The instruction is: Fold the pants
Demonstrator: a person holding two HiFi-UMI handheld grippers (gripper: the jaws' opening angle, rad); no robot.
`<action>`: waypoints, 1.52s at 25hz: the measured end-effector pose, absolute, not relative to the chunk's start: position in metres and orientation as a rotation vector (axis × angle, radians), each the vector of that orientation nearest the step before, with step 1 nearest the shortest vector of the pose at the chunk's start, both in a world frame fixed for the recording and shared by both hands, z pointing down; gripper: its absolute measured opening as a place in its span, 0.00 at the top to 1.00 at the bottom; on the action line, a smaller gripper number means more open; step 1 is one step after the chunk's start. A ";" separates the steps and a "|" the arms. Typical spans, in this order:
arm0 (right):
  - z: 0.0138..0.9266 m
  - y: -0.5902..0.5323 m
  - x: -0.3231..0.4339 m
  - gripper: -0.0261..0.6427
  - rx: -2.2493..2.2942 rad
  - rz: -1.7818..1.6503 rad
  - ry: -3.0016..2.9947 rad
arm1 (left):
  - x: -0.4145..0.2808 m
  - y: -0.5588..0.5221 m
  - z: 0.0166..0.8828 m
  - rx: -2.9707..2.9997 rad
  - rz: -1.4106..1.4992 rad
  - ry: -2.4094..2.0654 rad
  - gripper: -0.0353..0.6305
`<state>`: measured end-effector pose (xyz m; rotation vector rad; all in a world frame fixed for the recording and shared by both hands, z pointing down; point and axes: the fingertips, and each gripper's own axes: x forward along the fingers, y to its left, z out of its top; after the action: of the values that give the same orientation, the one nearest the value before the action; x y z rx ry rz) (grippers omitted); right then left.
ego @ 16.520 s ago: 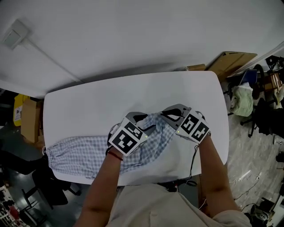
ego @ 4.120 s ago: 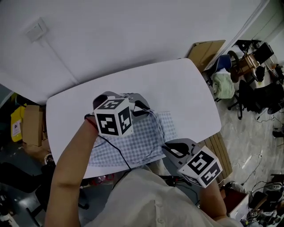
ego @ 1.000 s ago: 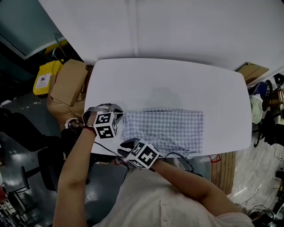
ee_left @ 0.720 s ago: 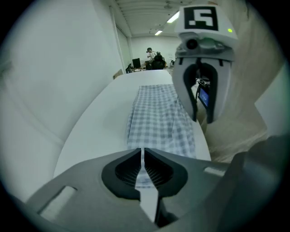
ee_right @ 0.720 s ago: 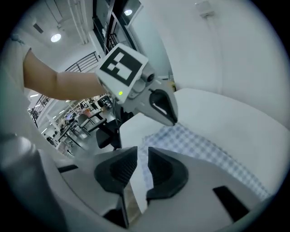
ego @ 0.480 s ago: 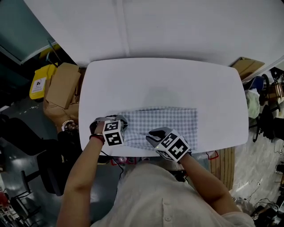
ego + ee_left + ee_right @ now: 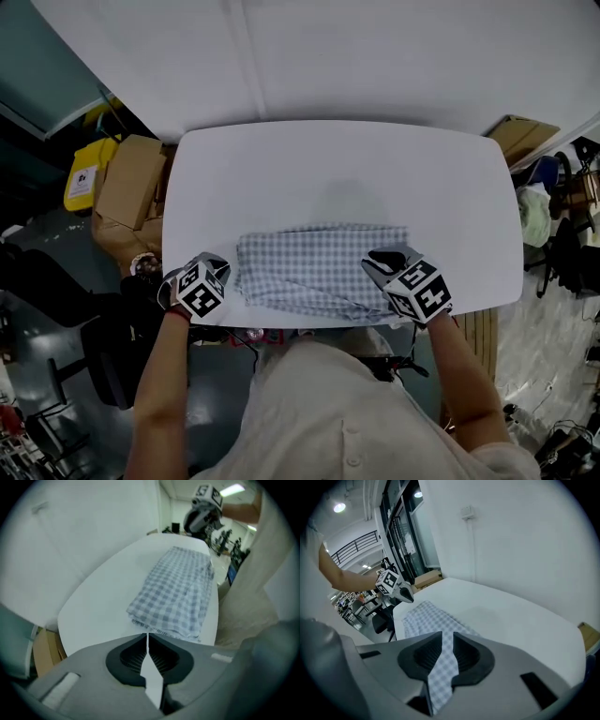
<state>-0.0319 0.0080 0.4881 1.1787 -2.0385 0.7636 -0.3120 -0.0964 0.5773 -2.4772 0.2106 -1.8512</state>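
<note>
The blue-and-white checked pants (image 7: 319, 272) lie folded into a rectangle near the front edge of the white table (image 7: 337, 169). My left gripper (image 7: 214, 272) is off their left end at the table's front left corner; it is shut and empty (image 7: 147, 637), with the pants (image 7: 176, 590) ahead of it. My right gripper (image 7: 382, 262) is over the pants' right end. Its jaws have just been closing and stand a narrow gap apart (image 7: 445, 637). Checked cloth (image 7: 426, 618) shows through that gap underneath, and no fold is pinched.
Cardboard boxes (image 7: 131, 183) and a yellow bin (image 7: 82, 176) stand on the floor left of the table. More cardboard (image 7: 520, 136) and an office chair (image 7: 562, 248) are to the right. A white wall runs behind the table.
My right gripper swept from the pants' front left along the front edge to their right end. My left gripper drew back left off the cloth to the table corner.
</note>
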 end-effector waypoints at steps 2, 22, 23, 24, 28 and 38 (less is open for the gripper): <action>0.482 0.007 -0.013 0.84 1.148 0.702 -2.031 | -0.301 -0.085 0.557 -2.619 -1.777 0.347 0.91; 0.511 0.040 0.055 0.93 0.213 0.080 -2.020 | -0.032 0.102 0.514 -3.175 -1.545 0.939 0.91; 0.514 0.043 0.058 0.93 0.173 0.050 -2.005 | -0.022 0.107 0.514 -3.200 -1.540 0.960 0.91; 0.518 0.046 0.062 0.93 0.128 0.013 -1.987 | -0.013 0.112 0.514 -3.218 -1.538 0.975 0.91; 0.536 0.057 0.082 0.88 -0.083 -0.169 -1.864 | 0.024 0.129 0.523 -3.208 -1.579 0.930 0.66; 0.591 0.045 0.111 0.69 -0.373 -0.651 -1.657 | 0.066 0.144 0.563 -3.110 -1.747 1.055 0.59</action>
<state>0.1108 0.0446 0.5911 -0.3733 -1.6572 -0.6507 0.0660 0.1440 0.5627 -3.1097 1.0553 -1.7468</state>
